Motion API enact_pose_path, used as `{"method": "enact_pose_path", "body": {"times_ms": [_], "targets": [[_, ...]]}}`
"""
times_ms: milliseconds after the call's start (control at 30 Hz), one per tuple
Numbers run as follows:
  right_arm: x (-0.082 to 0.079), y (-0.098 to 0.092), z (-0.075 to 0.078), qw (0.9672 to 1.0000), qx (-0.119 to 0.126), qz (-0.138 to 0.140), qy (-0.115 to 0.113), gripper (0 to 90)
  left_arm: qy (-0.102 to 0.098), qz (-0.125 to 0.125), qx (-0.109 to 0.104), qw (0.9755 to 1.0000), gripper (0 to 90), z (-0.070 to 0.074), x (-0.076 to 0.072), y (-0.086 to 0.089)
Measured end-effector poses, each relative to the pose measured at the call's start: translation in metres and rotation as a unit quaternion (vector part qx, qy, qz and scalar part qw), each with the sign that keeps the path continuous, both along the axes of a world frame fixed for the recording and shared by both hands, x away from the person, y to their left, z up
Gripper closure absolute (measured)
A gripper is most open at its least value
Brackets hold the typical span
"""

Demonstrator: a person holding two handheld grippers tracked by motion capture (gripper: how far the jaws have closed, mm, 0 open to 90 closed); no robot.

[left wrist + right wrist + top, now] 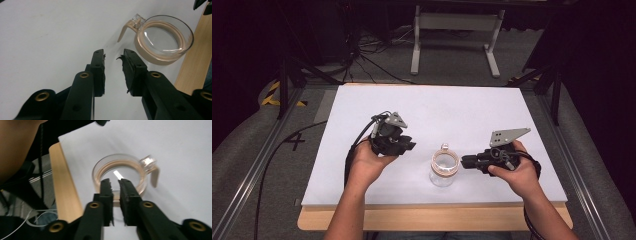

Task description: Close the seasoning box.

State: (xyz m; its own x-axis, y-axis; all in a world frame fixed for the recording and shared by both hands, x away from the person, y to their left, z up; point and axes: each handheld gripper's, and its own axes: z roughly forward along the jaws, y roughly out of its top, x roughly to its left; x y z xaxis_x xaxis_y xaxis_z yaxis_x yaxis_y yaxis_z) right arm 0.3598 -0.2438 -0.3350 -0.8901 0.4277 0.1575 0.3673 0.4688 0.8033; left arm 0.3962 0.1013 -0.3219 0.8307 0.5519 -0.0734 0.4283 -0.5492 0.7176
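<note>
A clear glass jar (445,167) with a tan ring inside its rim and a small handle stands near the table's front edge, its mouth open. My left gripper (411,146) hovers to the jar's left, jaws parted and empty. In the left gripper view that gripper (113,55) points at bare table with the jar (165,37) beyond to the right. My right gripper (463,161) sits just right of the jar, pointing at it. In the right gripper view its jaws (115,182) are drawn together to a thin slit, tips over the jar's (120,173) near rim, holding nothing.
The white table top (432,110) spreads behind and to both sides of the jar. A wooden front edge (432,215) runs close below it. Dark frame legs and cables lie on the floor beyond the table.
</note>
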Motion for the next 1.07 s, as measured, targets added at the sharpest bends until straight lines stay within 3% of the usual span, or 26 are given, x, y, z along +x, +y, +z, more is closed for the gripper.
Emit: {"method": "enact_pose_path", "body": {"times_ms": [67,133,267,433,467,633,733,933,1067], "targets": [[0.004,-0.005,0.001,1.0,0.003,-0.008,0.004,69.3,-0.004,0.011,-0.007,0.9999,66.4,0.0,-0.001,0.005],[0.009,-0.012,0.002,0.9996,0.006,-0.025,-0.01,62.7,-0.007,0.025,-0.015,0.9996,63.1,-0.001,-0.002,0.011],[0.022,-0.029,0.002,0.9974,0.01,-0.067,-0.025,52.8,-0.014,0.038,-0.006,0.9992,59.7,-0.003,-0.003,0.02],[0.04,-0.053,-0.009,0.9913,-0.022,-0.123,-0.042,46.2,-0.017,0.058,-0.007,0.9981,56.5,-0.009,0.0,0.031],[0.047,-0.061,-0.017,0.989,-0.028,-0.142,-0.033,45.2,-0.014,0.066,-0.011,0.9977,55.8,-0.013,0.002,0.035],[0.06,-0.077,-0.036,0.9841,-0.045,-0.171,-0.014,43.4,-0.014,0.08,-0.015,0.9966,54.1,-0.022,0.009,0.042],[0.067,-0.085,-0.05,0.981,-0.057,-0.186,-0.001,42.5,-0.002,0.095,-0.03,0.9951,52.9,-0.031,0.015,0.048],[0.076,-0.092,-0.069,0.9786,-0.066,-0.193,0.024,41.8,0.016,0.104,-0.045,0.9934,50.5,-0.043,0.021,0.056],[0.077,-0.092,-0.07,0.9792,-0.063,-0.191,0.027,41.8,0.01,0.106,-0.054,0.9928,49.7,-0.042,0.021,0.057]]}}
